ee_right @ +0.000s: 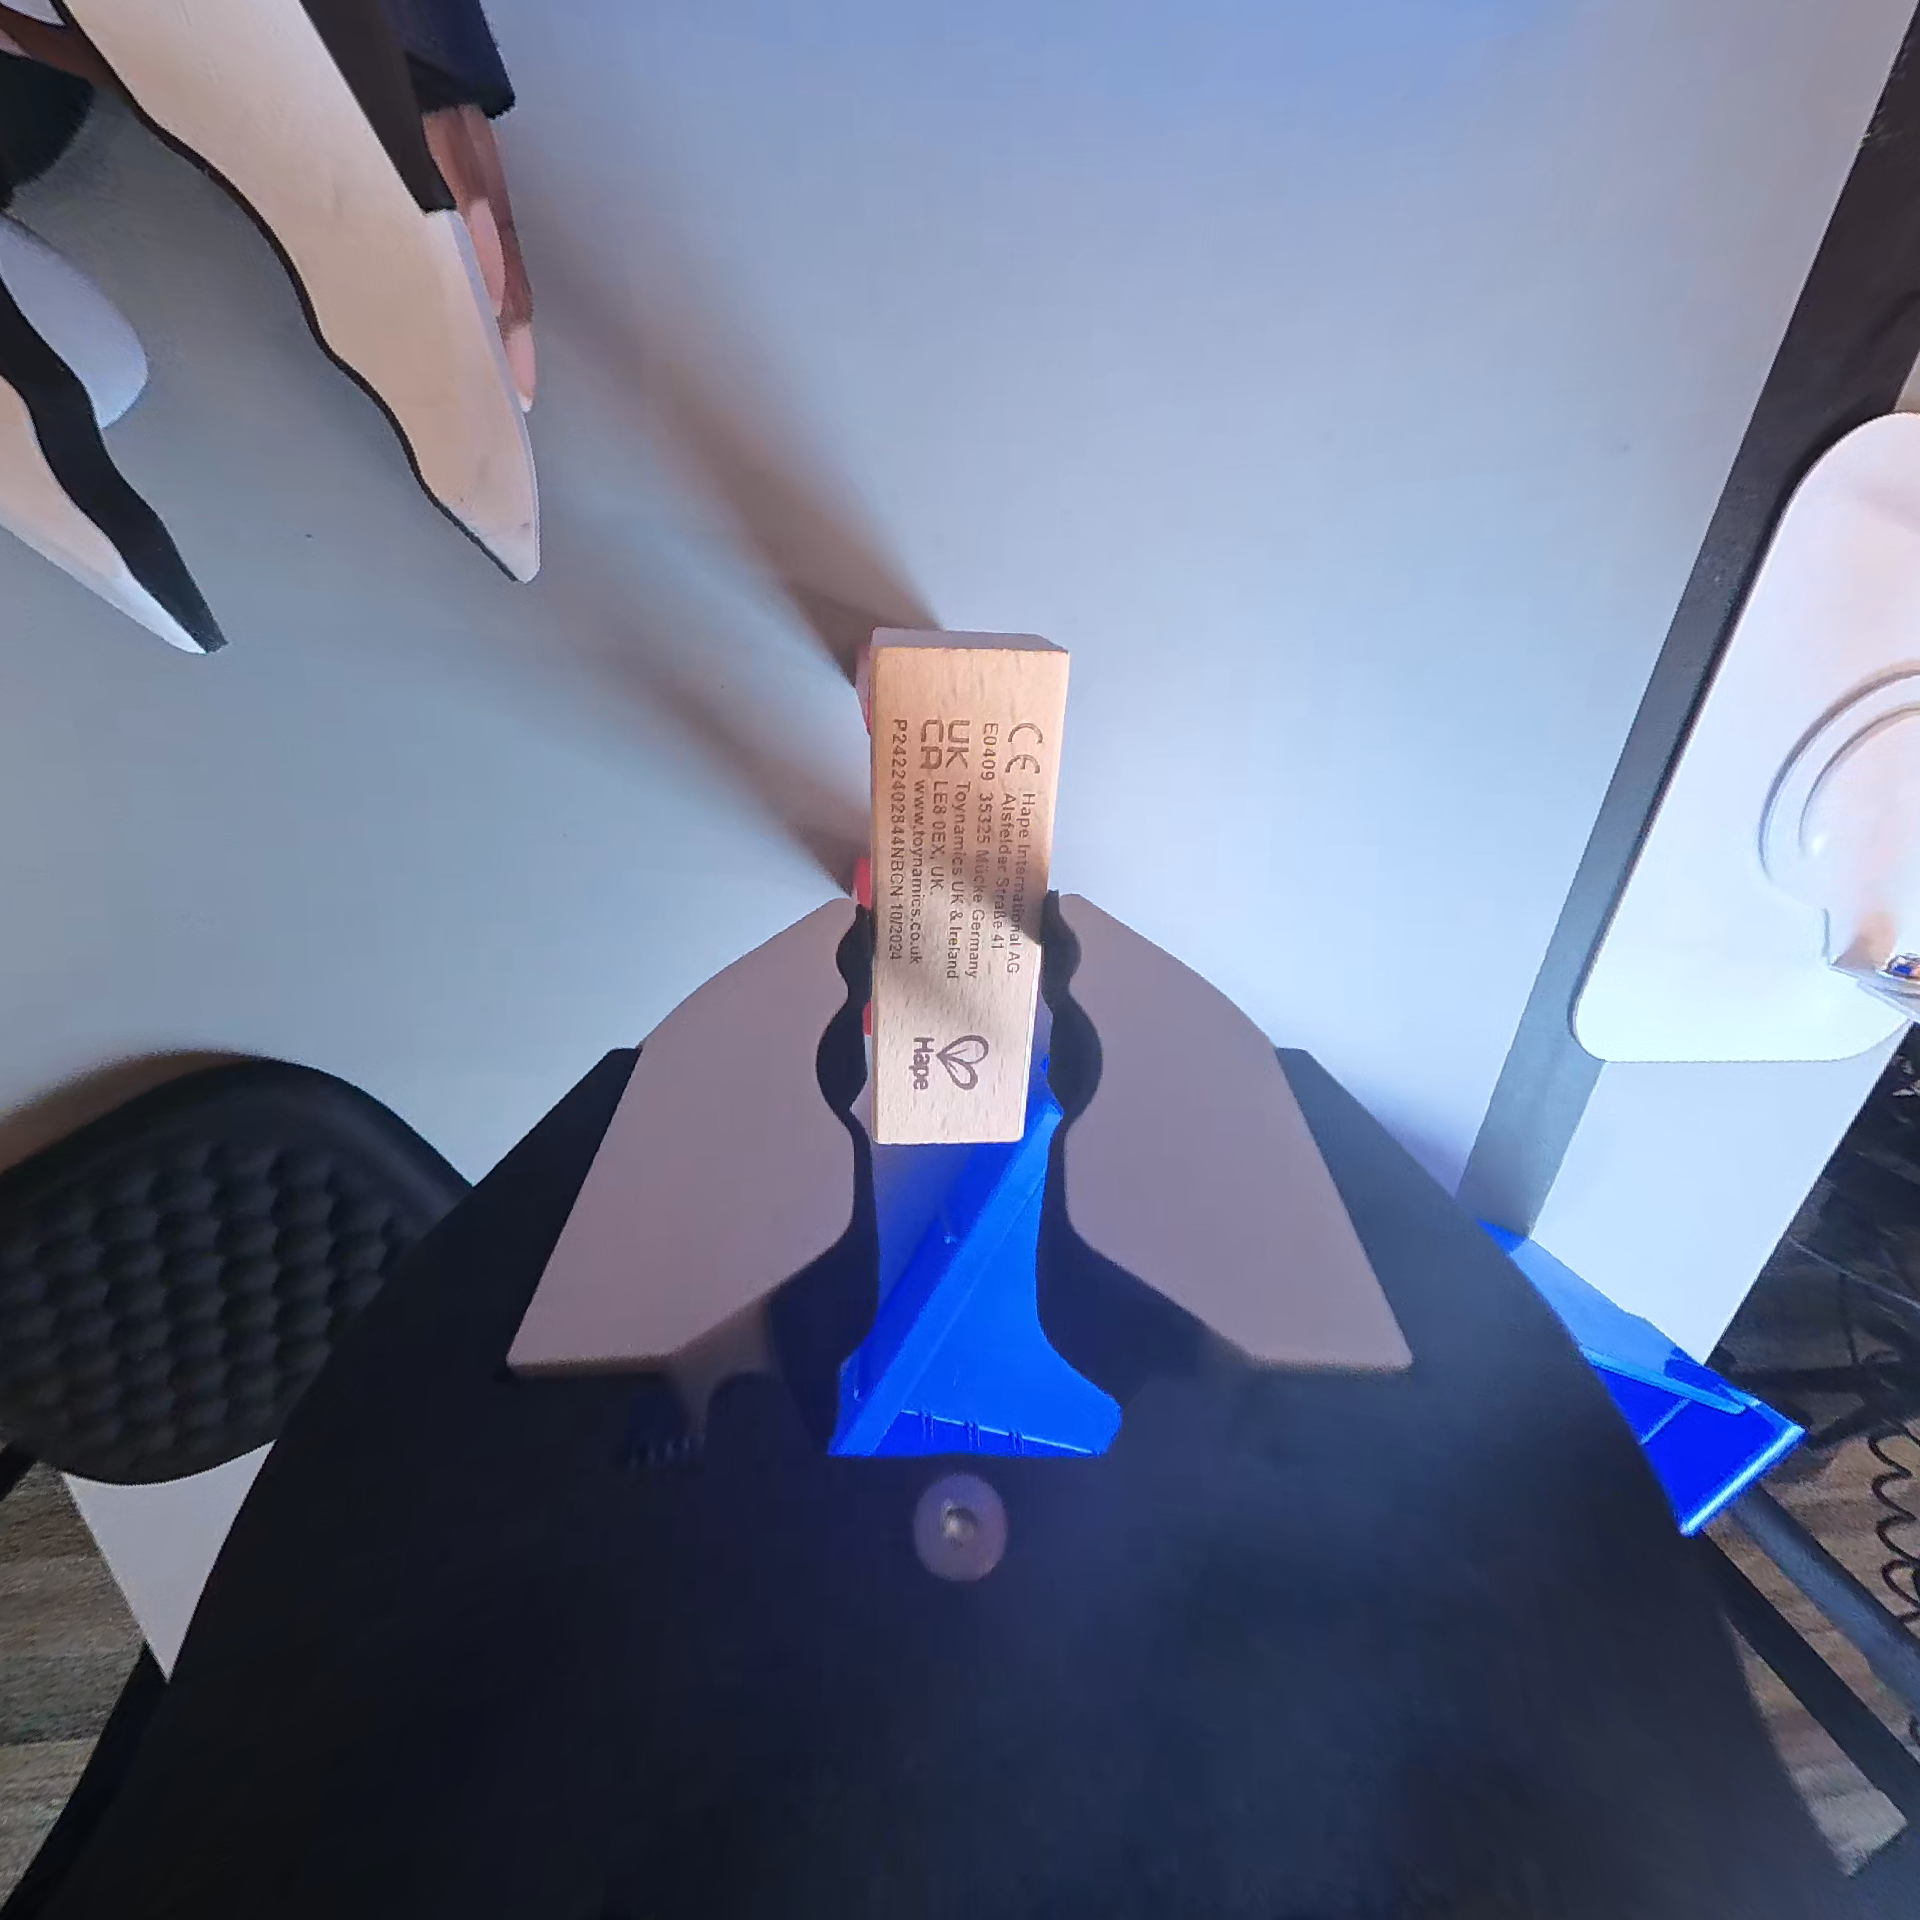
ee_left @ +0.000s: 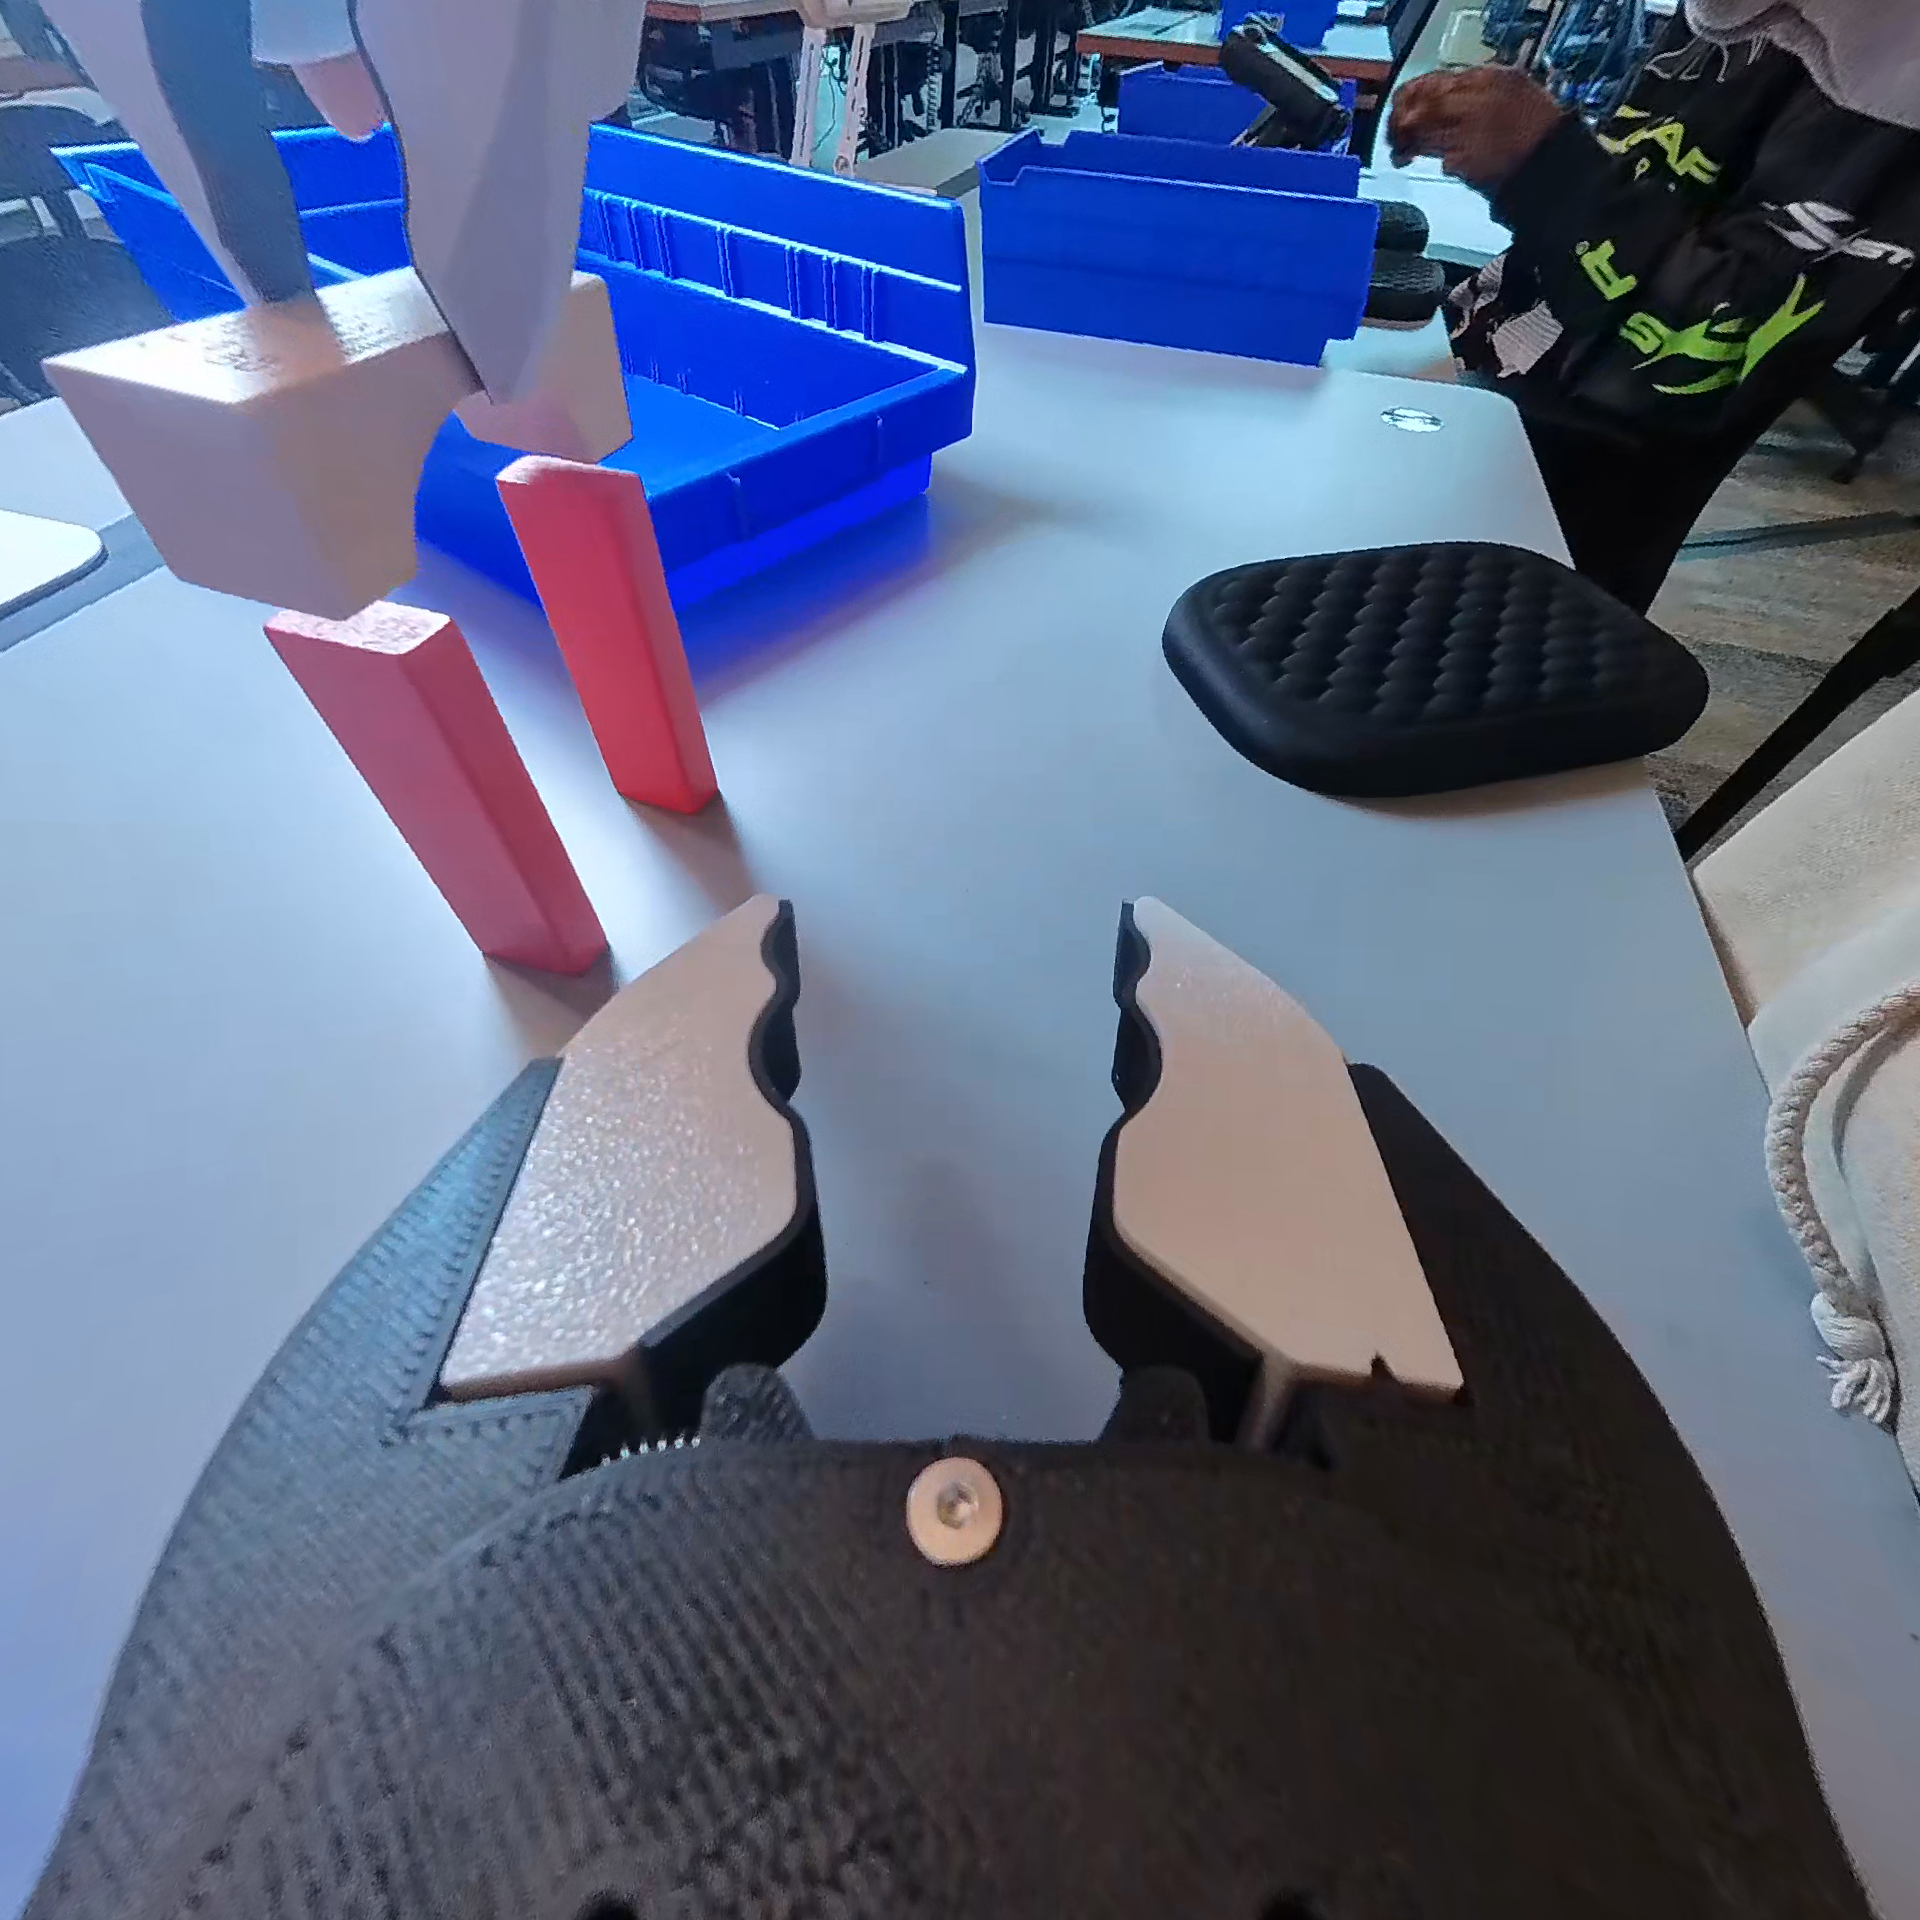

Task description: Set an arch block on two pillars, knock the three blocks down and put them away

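Two red pillars stand upright on the grey table (ee_left: 1039, 727), the near pillar (ee_left: 436, 790) and the far pillar (ee_left: 608, 634). A natural wood arch block (ee_left: 239, 447) hangs right over their tops, held from above by my right gripper (ee_left: 488, 384). I cannot tell whether its feet touch them. In the right wrist view my right gripper (ee_right: 961, 909) is shut on the arch block (ee_right: 966, 790), and a red pillar (ee_right: 860, 883) peeks out beside it. My left gripper (ee_left: 956, 925) is open and empty, low over the table right of the pillars; it also shows in the right wrist view (ee_right: 358, 608).
An open blue bin (ee_left: 790, 416) stands just behind the pillars, and another blue bin (ee_left: 1174, 249) farther back. A black textured pad (ee_left: 1434, 665) lies near the table's right edge. A person in a dark jacket (ee_left: 1683, 260) stands at the far right. A white object (ee_right: 1714, 779) lies on the adjoining surface.
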Motion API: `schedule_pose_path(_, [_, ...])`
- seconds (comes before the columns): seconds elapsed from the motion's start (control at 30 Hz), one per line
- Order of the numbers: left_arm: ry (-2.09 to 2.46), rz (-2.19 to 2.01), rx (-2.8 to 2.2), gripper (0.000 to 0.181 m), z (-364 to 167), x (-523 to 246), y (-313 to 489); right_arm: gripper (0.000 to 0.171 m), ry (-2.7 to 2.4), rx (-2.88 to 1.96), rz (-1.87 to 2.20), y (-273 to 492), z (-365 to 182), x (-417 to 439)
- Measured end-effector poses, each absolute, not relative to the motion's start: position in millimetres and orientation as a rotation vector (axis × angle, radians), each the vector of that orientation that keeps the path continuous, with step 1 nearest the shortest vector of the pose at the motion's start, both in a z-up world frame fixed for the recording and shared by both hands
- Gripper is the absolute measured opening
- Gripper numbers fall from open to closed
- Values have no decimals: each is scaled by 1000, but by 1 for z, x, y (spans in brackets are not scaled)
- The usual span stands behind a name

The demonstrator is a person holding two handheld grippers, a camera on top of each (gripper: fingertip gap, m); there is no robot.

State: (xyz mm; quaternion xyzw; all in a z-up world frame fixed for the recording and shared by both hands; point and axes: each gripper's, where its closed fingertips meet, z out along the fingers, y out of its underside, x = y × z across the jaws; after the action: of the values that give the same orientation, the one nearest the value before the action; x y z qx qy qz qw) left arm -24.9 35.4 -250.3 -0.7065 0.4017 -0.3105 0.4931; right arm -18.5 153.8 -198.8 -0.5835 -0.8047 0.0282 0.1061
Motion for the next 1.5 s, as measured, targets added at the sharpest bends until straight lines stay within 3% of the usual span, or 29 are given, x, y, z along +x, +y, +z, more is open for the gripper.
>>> schedule_pose_path(1.2, [993, -721, -1749, 59, -259, -23, 37, 32, -2387, -1740, 49, 154, -204, -15])
schedule_pose_path(1.5, [934, -684, -1752, 60, -252, -28, 51, 31, -2357, -1728, 40, 155, -180, -12])
